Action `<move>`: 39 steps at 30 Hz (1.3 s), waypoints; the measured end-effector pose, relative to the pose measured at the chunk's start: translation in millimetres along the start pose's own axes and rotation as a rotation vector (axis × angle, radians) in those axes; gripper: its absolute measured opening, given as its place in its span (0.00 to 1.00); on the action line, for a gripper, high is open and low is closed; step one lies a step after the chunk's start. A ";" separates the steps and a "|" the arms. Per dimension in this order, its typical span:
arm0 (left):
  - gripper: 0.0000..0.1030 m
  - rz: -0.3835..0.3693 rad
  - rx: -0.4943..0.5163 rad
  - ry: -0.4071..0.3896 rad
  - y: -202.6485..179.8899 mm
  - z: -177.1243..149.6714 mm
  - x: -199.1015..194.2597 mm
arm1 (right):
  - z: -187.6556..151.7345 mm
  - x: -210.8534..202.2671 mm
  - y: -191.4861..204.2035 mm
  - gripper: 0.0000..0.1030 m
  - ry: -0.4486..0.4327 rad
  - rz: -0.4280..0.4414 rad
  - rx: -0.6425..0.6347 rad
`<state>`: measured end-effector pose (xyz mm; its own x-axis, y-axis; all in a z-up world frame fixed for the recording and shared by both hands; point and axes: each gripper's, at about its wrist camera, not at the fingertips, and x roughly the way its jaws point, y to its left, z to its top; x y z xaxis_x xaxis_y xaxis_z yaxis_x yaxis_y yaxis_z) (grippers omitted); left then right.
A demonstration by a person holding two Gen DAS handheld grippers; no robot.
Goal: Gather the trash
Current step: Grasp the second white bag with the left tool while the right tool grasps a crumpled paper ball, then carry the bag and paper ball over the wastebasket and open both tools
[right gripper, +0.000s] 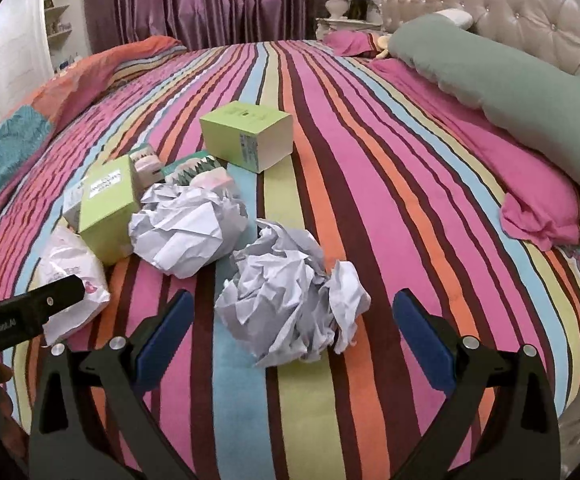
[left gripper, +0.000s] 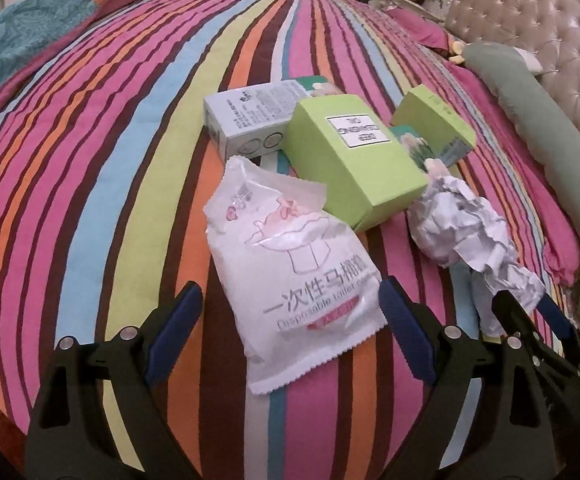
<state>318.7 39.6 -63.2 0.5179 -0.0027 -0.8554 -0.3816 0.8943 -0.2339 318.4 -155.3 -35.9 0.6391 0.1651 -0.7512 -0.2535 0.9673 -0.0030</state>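
Striped bedspread everywhere, so your trash shows up pretty well against it. Quick count from both wrist views: two crumpled paper balls, two lime-green boxes, one grey-white box, one white plastic packet, plus a couple of small floral-printed packs wedged in the pile that are too hidden to count for sure.

Your left tool has its blue pads spread wide, and the white packet lies on the bed right between them, pads not pressing on it. Just behind it sits the big green box with a white label, leaning against the grey-white box. The second green box is a bit further back to the right.

Your right tool is also wide apart, nothing clamped. The near paper ball sits on the bed between its pads, not touched as far as you can tell. The other paper ball is just beyond it to the left, touching the labelled green box.

Stuff around: a long sage-green pillow and a pink pillow along the right side, a tufted headboard behind them, purple curtains at the far end, and a teal and orange blanket bunched on the left. In the right wrist view, the left tool's black body pokes in over the packet's corner.
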 end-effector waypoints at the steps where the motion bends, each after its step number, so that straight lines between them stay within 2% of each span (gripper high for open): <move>1: 0.85 -0.001 -0.008 0.004 0.5 1.7 2.3 | 0.6 1.6 -0.4 0.92 0.002 -0.004 -0.001; 5: 0.85 0.012 -0.023 0.015 -0.8 7.9 9.2 | 2.6 11.3 -2.0 0.92 0.025 -0.014 0.006; 9: 0.85 0.034 0.014 0.015 -5.2 12.3 14.7 | 3.5 20.4 -3.0 0.89 0.046 -0.025 0.015; 12: 0.79 0.051 0.041 0.012 -6.5 12.5 20.5 | 1.3 25.6 -7.0 0.69 0.067 0.010 0.042; 14: 0.69 0.076 0.084 -0.008 -9.9 9.6 21.9 | -0.7 27.4 -8.7 0.61 0.083 0.039 0.067; 17: 0.63 0.073 0.123 -0.028 -13.6 6.1 17.9 | -1.0 18.9 -5.3 0.51 0.067 0.040 0.055; 21: 0.62 0.041 0.096 -0.023 -6.3 5.4 9.0 | -1.8 7.3 -12.1 0.51 0.054 0.083 0.105; 29: 0.62 0.011 0.069 -0.047 10.3 -5.3 -14.2 | -8.2 -8.3 -18.3 0.51 0.061 0.095 0.160; 39: 0.62 0.019 0.097 -0.088 28.4 -25.6 -53.2 | -20.6 -37.3 -22.7 0.51 0.063 0.098 0.222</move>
<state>260.8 53.7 -36.2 0.5781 0.0497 -0.8144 -0.3182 0.9328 -0.1689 285.4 -187.4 -21.4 0.5712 0.2546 -0.7803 -0.1419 0.9670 0.2117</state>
